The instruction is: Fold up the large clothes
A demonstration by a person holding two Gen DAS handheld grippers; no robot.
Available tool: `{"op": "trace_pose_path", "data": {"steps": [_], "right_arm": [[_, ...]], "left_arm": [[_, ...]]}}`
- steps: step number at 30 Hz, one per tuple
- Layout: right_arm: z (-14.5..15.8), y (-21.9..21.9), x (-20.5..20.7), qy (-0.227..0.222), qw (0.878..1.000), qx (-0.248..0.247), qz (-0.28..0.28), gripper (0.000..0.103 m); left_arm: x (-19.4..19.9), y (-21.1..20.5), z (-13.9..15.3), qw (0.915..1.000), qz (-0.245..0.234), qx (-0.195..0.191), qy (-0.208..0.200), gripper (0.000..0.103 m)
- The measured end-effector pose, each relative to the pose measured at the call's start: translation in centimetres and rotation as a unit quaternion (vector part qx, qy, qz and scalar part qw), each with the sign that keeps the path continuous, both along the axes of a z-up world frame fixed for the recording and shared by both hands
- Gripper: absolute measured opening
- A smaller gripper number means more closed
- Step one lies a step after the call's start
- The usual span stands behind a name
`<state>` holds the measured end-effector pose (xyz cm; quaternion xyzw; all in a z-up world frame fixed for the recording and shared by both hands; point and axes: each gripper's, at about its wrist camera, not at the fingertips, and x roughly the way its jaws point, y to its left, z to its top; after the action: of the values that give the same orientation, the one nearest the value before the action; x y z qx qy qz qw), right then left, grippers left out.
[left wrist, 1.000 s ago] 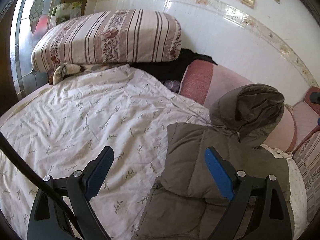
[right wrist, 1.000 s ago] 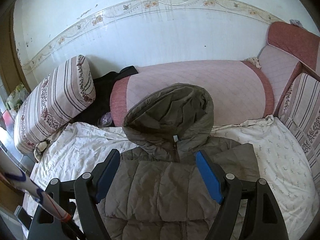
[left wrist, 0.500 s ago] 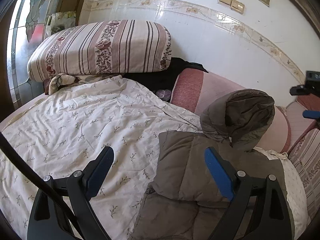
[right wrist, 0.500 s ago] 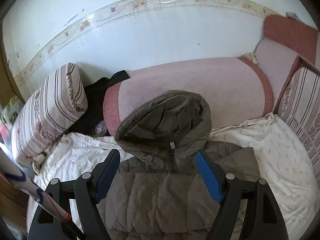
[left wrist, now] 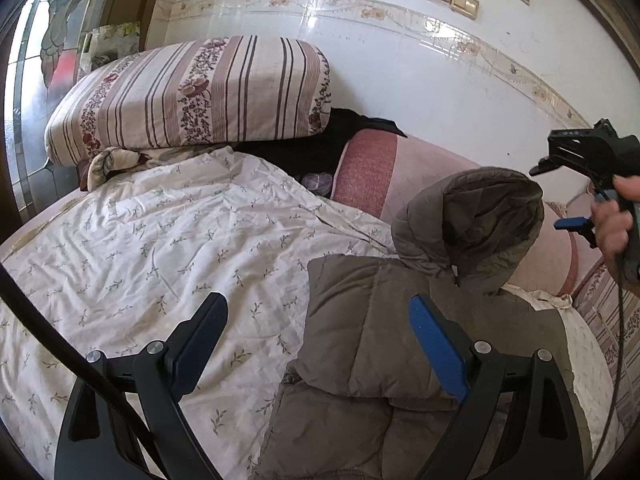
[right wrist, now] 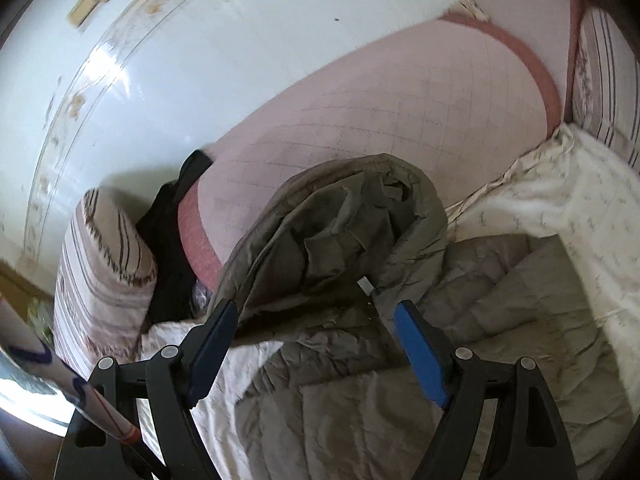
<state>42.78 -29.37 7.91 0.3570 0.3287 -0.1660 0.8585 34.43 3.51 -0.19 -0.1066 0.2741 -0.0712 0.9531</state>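
My left gripper (left wrist: pixel 318 350) hangs with its jaws spread wide and nothing between them, above the edge where the grey-brown quilted hooded jacket (left wrist: pixel 372 344) meets the white leaf-print bed sheet (left wrist: pixel 160 240). The jacket lies flat on the bed, sleeves apparently folded in over the body, and its puffy hood (right wrist: pixel 344 236) stands propped against the long pink bolster cushion (right wrist: pixel 400 112) at the wall. My right gripper (right wrist: pixel 314 344) is also spread wide and empty, tilted and aimed at the base of the hood near the zip; that view is smeared by motion, so I cannot be sure whether the pads are touching the fabric yet. I judge the next step is to take the hood and lay it down over the body. The filling is slippery and springy: a shallow pinch could catch only the outer shell and slide off, and a released hood may pop back up. Pulling too hard could drag the whole jacket and undo the sleeves. The black garment (left wrist: pixel 320 148) tucked beside the striped floral pillow (left wrist: pixel 192 92) is well clear
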Motion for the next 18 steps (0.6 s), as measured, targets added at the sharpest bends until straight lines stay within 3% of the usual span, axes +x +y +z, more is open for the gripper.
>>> {"op": "trace_pose_path", "data": {"steps": [5,10,13,18], "right_arm": [[-0.9,-1.7,1.3,-0.006,0.999,0.031,-0.022,0.085],[-0.7,-2.9,1.1,-0.060,0.995,0.075,-0.038,0.085],[-0.5,-3.5,1.9,-0.057,0.995,0.068,-0.047,0.085],[-1.9,-4.4,3.6,-0.062,0.992,0.098,-0.055,0.085]], "left_arm": [[0.5,0.2,-0.4,0.9999,-0.001,-0.004,0.009,0.092],[0.7,0.3,-0.6,0.9999,-0.001,-0.003,0.011,0.092],[0.9,0.3,-0.9,0.9998,-0.004,-0.004,0.017,0.092],[1.1,0.0,-1.2,0.9998,-0.005,0.004,0.019,0.092]]}}
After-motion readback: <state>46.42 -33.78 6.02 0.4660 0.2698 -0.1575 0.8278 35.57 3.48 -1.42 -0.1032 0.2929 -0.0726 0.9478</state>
